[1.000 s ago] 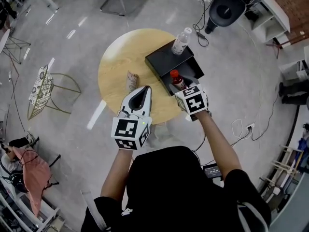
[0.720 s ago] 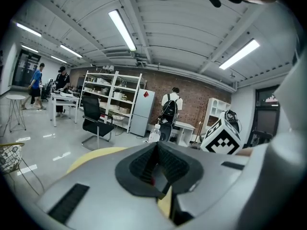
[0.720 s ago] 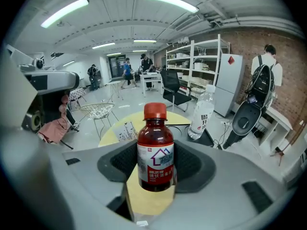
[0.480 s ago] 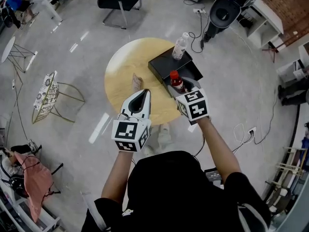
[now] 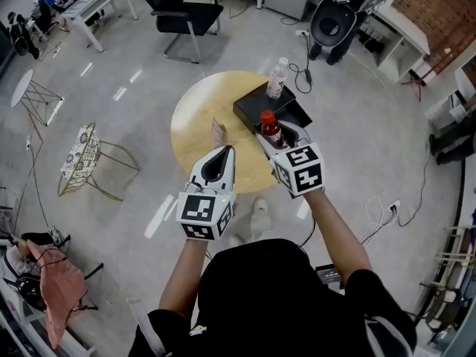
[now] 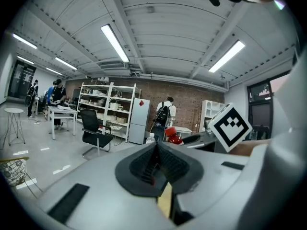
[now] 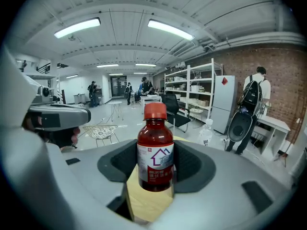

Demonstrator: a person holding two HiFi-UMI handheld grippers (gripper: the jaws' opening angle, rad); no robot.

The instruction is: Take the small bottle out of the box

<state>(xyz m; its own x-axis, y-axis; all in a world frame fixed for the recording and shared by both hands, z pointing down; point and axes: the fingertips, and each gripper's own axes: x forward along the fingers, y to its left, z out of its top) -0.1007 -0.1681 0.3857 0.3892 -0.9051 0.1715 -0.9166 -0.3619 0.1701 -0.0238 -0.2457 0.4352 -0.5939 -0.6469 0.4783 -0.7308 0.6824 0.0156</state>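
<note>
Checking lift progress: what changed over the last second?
The right gripper, shut on the small red-capped bottle of dark liquid, raised it out of the black box. The shut, empty left gripper rose too. Box, clear plastic bottle and round wooden table stayed put.

Glossy plastic small bottle (image 7: 155,150), matt black box (image 5: 255,105), smooth wooden table (image 5: 199,121)

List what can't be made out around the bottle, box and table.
- Inside of the black box: head view, the right gripper and the red bottle cover its open part.
- Small item on the table: head view, too small to identify.
- Fine print on the red bottle's label: right gripper view, too small to read.
- Most of the table in the left gripper view: the left gripper blocks it.
</note>
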